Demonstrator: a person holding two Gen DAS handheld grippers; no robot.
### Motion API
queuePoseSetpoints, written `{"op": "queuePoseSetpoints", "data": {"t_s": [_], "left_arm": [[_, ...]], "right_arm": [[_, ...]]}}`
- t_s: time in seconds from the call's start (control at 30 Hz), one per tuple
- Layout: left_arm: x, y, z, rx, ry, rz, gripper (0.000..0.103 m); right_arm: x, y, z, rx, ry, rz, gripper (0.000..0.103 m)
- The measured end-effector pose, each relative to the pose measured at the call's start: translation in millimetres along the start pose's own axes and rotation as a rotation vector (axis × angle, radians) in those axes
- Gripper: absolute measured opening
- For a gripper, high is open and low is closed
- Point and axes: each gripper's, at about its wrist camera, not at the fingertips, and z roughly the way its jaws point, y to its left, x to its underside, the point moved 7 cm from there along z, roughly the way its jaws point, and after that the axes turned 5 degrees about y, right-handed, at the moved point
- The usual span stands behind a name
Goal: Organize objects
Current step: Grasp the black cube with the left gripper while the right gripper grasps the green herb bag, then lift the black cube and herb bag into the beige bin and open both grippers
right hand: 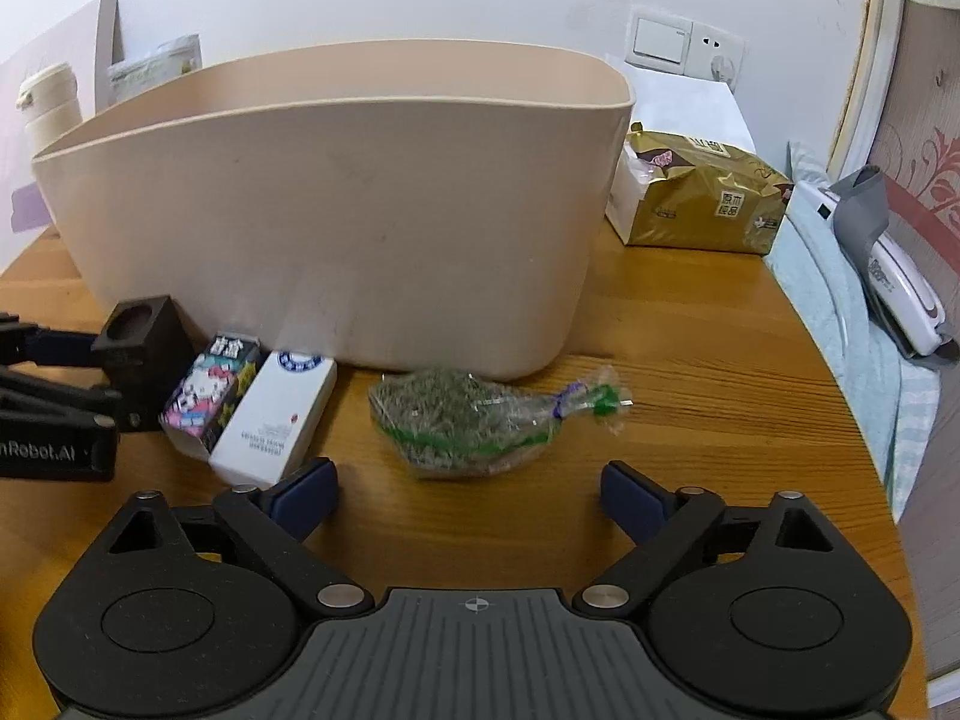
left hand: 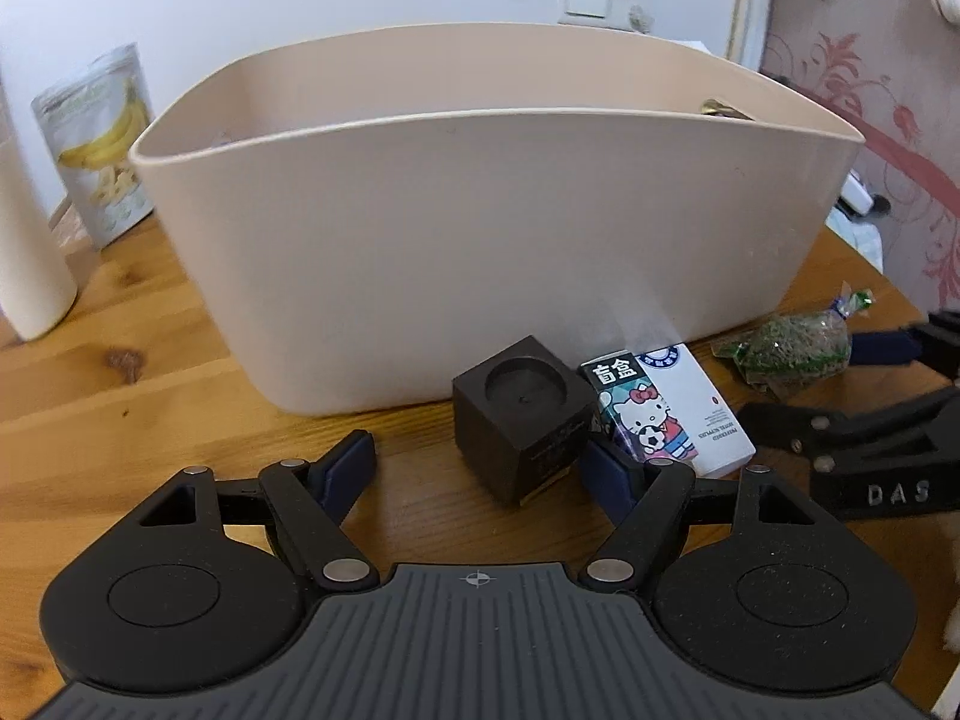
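Left wrist view shows your left tool (left hand: 480, 450) wide open, holding nothing, around the dark cube (left hand: 521, 417) at twelve o'clock: centre it, clear the Hello Kitty box (left hand: 645, 414), then close squarely.

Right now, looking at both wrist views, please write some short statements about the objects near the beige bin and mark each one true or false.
1. The black cube stands on the table in front of the beige bin. True.
2. The right gripper is shut on the bag of dried herbs. False: it is open, and the bag lies on the table ahead of it.
3. The Hello Kitty box lies beside the white box. True.
4. The gold package is inside the bin. False: it sits on the table beside the bin.
5. The left gripper is open, near the cube. True.
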Motion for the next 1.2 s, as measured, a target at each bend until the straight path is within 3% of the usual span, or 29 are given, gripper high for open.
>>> {"op": "queuePoseSetpoints", "data": {"t_s": [0.17,0.47,0.53,0.67,1.2], "left_arm": [[-3,2,3,0.007,-0.011,-0.002,0.072],[-6,5,2,0.031,-0.025,0.022,0.043],[-4,8,1,0.036,-0.024,0.019,0.043],[-3,6,1,0.035,-0.026,0.019,0.043],[12,15,-8,0.035,-0.025,-0.006,0.042]], "right_arm": [[-5,2,2,-0.002,-0.018,0.011,0.083],[-9,12,0,-0.020,-0.029,-0.012,0.055],[-10,15,-2,-0.029,-0.025,-0.019,0.045],[-9,20,-4,-0.031,-0.027,-0.024,0.035],[2,17,-18,-0.056,-0.041,-0.016,0.028]]}}
